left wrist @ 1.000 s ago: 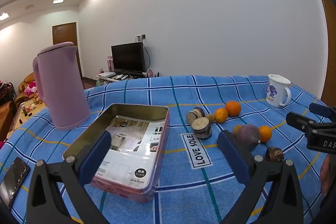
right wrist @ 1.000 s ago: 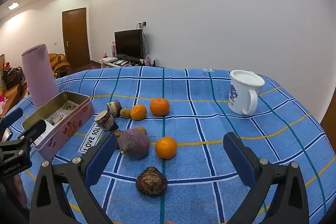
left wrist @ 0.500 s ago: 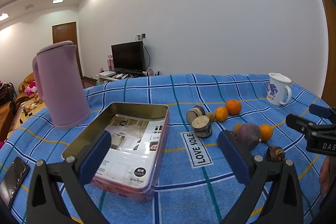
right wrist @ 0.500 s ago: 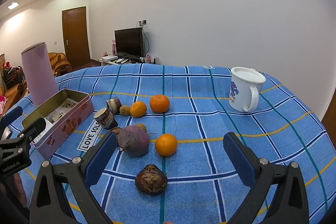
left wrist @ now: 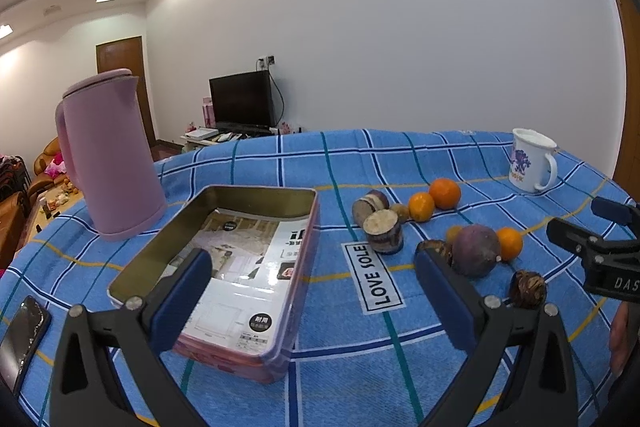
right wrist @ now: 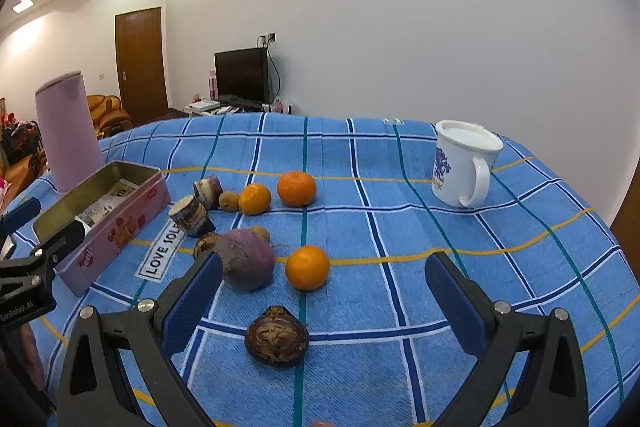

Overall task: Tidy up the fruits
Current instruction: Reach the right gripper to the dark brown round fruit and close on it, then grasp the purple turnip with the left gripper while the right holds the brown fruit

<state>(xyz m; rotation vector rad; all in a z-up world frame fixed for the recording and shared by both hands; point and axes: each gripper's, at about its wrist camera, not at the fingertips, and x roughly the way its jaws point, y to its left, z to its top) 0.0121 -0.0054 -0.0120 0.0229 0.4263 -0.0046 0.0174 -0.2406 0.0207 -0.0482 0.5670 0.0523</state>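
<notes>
An open pink tin [left wrist: 224, 267] with a printed sheet inside lies on the blue checked cloth; it also shows in the right wrist view [right wrist: 116, 223]. To its right lie three oranges [right wrist: 307, 267] [right wrist: 296, 188] [right wrist: 255, 198], a purple round root [right wrist: 249, 259], two cut purple-skinned pieces [right wrist: 190, 215], a small brown fruit [right wrist: 229, 200] and a dark wrinkled fruit [right wrist: 277, 335]. My left gripper [left wrist: 312, 295] is open and empty over the tin's near right side. My right gripper [right wrist: 324, 303] is open and empty, just above the dark wrinkled fruit.
A pink kettle [left wrist: 106, 159] stands behind the tin. A white mug [right wrist: 462, 163] stands at the far right. A phone [left wrist: 22, 335] lies at the cloth's left edge. A "LOVE SOLE" label [left wrist: 374, 279] is sewn on the cloth.
Both grippers have drifted slightly; the fruits sit a little higher in the right wrist view. Nothing was taken hold of or moved.
</notes>
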